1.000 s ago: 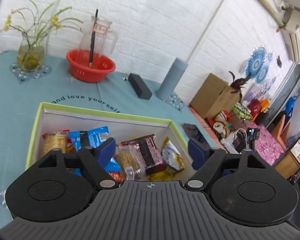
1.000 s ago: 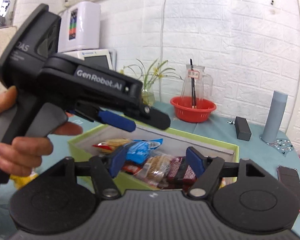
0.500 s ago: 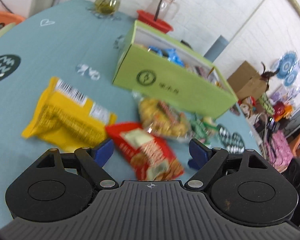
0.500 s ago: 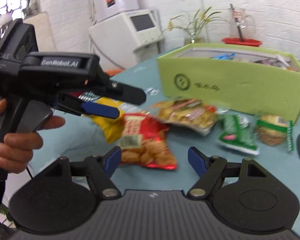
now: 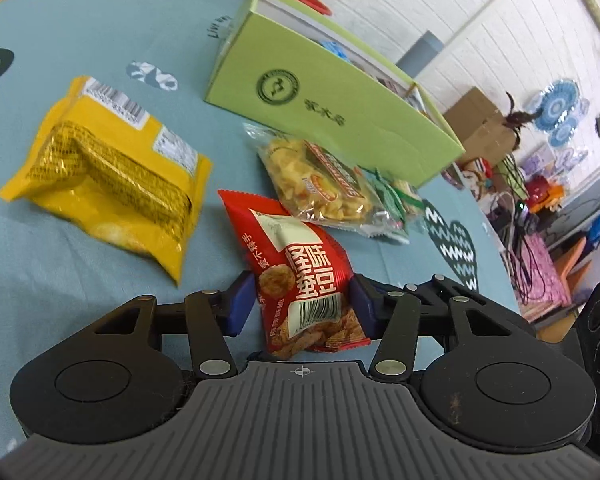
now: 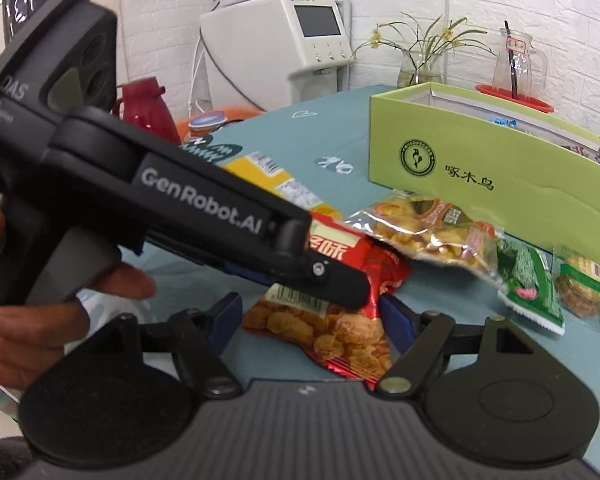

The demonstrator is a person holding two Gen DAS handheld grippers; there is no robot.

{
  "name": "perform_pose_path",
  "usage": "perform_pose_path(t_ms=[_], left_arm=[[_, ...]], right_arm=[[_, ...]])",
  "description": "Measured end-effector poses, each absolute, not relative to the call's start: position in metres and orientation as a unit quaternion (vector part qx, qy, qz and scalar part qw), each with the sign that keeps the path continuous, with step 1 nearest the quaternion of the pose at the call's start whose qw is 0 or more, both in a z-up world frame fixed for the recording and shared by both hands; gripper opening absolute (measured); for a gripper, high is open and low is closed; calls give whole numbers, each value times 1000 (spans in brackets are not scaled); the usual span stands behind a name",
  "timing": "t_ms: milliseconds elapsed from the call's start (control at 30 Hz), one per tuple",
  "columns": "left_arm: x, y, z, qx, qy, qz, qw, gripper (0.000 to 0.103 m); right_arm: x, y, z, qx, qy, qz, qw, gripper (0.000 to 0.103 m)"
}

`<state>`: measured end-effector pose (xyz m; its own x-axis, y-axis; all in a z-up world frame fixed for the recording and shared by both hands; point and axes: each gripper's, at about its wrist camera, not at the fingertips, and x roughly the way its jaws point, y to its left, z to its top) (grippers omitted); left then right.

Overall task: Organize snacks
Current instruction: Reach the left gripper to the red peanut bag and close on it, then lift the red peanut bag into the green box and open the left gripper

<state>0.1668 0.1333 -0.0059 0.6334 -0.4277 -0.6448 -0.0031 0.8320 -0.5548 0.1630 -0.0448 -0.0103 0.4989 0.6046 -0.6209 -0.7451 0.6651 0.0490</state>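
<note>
A red snack bag lies on the teal tablecloth, and my left gripper has its blue fingers on both sides of it, closed against it. In the right wrist view the same red bag lies between my open right gripper's fingers, with the left gripper over it. A yellow bag, a clear bag of fried snacks and small green packets lie in front of the green box, which holds more snacks.
A red basket with a glass jug, a vase of flowers and a grey cylinder stand behind the box. A white machine and a red thermos are at the left.
Both grippers came down from over the box to the loose snacks on the cloth. My left gripper's fingers closed in from wide open onto the red bag.
</note>
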Motion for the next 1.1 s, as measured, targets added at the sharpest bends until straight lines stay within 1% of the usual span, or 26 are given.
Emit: perform_pose_path(t_ms=[67,167,267,400,467,533,600,667,833,933,1100], left_arm=[[159,126,-5,-254,410,-127,867,42],[158,115,-2,-231,408,-127,874,51],[162,120,-2,-244,407,-125,871,53],[166,123,-1,-237,405,-106,876,55],[167,122,0,-231,403,-108,879,62],[168,120,1,-222,403,-107,882,63],[169,119,2,-217,402,-107,883,63],[172,120,0,-220,405,-110,881,60],[175,123,-2,-229,405,-115,878,59],[175,127,-3,-239,403,-121,875,61],[179,126,-3,-241,404,-121,874,62]], right_arm=[[156,-49,-10,-104,314,388,861,80],[157,-54,-16,-86,323,378,863,81],[163,-60,-19,-49,331,374,865,83],[159,-54,-22,-72,322,368,869,83],[159,-52,-22,-78,322,365,870,83],[162,-52,-17,-72,331,362,869,83],[162,-51,-13,-82,315,365,872,83],[164,-50,-15,-90,312,368,871,83],[167,-53,-15,-88,313,363,873,82],[167,-60,-9,-79,306,354,880,82],[174,-56,-18,-71,325,364,870,82]])
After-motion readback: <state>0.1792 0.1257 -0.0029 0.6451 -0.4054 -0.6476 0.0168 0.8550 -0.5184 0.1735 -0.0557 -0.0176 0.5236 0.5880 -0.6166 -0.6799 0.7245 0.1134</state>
